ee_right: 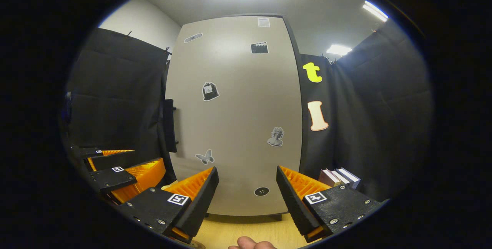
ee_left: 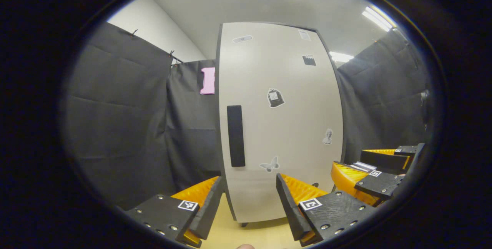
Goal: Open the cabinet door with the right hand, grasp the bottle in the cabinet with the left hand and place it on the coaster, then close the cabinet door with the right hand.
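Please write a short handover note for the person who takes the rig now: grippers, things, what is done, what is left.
Left hand-held gripper: open, empty, facing the cabinet door.
Right hand-held gripper: open, empty, also facing the door, not touching it.
Door: shut; black handle on its left edge. Bottle presumably behind it.
Done: nothing.
Left: open the door with the right, take the bottle with the left, set it on the coaster, close the door.

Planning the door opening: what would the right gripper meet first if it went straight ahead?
Probably the closed cabinet door, on its flat face, right of the handle. The right gripper has open jaws; depth is unclear.
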The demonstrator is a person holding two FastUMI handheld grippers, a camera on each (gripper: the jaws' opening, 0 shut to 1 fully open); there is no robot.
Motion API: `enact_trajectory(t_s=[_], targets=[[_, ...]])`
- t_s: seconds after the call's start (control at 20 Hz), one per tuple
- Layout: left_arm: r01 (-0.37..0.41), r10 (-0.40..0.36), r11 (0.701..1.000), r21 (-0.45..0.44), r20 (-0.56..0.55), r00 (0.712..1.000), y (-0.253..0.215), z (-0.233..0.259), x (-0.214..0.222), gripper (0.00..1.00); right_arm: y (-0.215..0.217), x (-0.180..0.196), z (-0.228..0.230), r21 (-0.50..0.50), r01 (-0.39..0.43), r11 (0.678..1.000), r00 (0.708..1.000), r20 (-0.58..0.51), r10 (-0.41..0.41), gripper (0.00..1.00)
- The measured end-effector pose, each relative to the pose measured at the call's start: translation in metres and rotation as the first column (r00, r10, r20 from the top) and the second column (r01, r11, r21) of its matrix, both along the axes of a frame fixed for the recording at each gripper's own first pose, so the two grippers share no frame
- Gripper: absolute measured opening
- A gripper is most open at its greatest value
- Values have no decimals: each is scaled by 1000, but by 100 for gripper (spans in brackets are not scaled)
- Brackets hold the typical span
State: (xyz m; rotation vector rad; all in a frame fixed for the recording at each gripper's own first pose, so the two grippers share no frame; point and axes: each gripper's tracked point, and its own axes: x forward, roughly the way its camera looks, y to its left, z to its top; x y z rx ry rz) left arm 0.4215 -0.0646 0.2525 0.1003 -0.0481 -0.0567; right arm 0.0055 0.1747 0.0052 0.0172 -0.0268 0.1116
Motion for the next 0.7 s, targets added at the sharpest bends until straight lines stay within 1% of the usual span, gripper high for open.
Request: enact_trajectory(t_s=[0.3, 0.35, 0.4, 0.55, 0.7], targets=[[-9, 9, 1000, -9, -8, 1000, 8, -1, -6, 80, 2, 1, -2, -9, -1, 1000, 1000, -1, 1, 94], [-12, 12, 1000, -12, -9, 1000, 9, -2, -5, 80, 3, 0, -1, -10, -1, 1000, 1000, 1, 1, 92], [-15, 15, 1000, -15, -11, 1000, 9, -2, -5, 80, 3, 0, -1, -13, -2, 1000, 1000, 2, 2, 94], [-14, 14, 1000, -20, -18, 1000, 10, -4, -5, 80, 3, -1, -2, -13, -3, 1000, 1000, -2, 3, 94], [-15, 14, 1000, -18, -17, 1000, 10, -3, -6, 80, 3, -2, -4, -9, -2, 1000, 1000, -7, 2, 92]])
